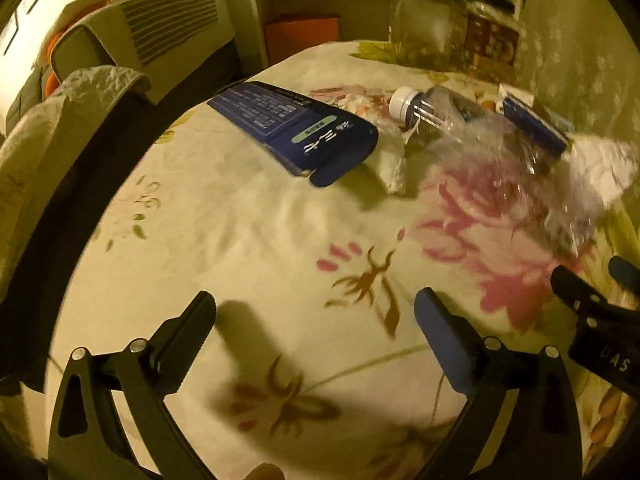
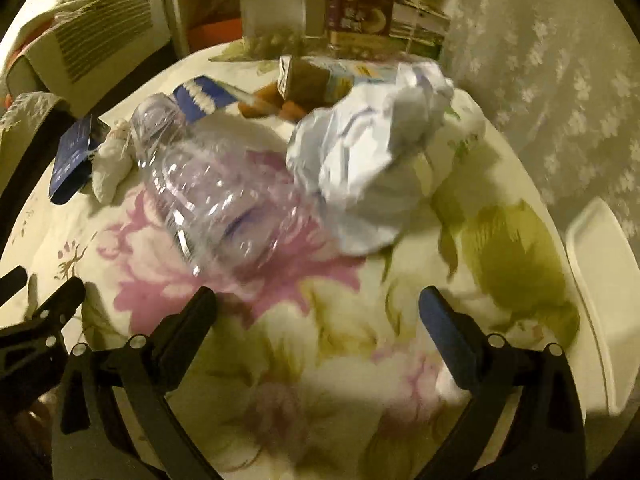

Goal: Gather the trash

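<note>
Left gripper and right gripper both released over the floral tablecloth, clear plastic bottle lying ahead, crumpled white paper touching its right, blue box far left.

The left gripper hangs low with its jaws spread wide and nothing between them. The right gripper sits just beside it, level, jaws equally wide apart and likewise holding nothing.
</note>
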The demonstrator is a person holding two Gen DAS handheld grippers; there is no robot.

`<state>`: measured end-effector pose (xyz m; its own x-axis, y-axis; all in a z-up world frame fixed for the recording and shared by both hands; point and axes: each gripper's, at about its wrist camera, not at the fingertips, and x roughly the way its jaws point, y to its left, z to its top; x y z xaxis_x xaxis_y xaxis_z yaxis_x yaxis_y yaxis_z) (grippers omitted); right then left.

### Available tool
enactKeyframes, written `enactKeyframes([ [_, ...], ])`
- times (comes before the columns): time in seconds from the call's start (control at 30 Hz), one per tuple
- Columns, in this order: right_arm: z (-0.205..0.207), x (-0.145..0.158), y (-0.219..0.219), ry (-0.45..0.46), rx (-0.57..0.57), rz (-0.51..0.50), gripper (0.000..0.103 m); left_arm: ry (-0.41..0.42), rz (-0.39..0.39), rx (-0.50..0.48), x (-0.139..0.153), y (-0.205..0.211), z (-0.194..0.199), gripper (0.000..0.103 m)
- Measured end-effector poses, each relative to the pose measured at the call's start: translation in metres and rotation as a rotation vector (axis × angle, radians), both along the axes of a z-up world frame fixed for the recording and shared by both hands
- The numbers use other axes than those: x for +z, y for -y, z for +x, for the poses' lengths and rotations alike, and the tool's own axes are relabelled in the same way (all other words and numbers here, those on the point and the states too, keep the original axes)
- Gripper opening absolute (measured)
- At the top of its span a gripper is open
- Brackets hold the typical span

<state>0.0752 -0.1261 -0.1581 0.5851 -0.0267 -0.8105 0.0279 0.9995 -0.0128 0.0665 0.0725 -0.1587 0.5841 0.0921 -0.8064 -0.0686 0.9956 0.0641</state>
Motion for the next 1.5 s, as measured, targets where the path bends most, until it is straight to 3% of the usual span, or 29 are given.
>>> enactKeyframes([
  [0.1,0.014,-0.002,0.007,0.000,-0.004,0.007,0.097,-0.007,-0.041,0.033,-0.002,0.000,0.011,0.097],
  [0.27,0.030,-0.003,0.013,0.002,-0.037,0.003,0.097,-0.008,-0.032,0.035,-0.003,0.007,0.020,0.098],
  [1.5,0.027,-0.003,0.008,0.004,-0.038,-0.001,0.098,-0.008,-0.046,0.028,-0.003,0.007,0.017,0.098],
])
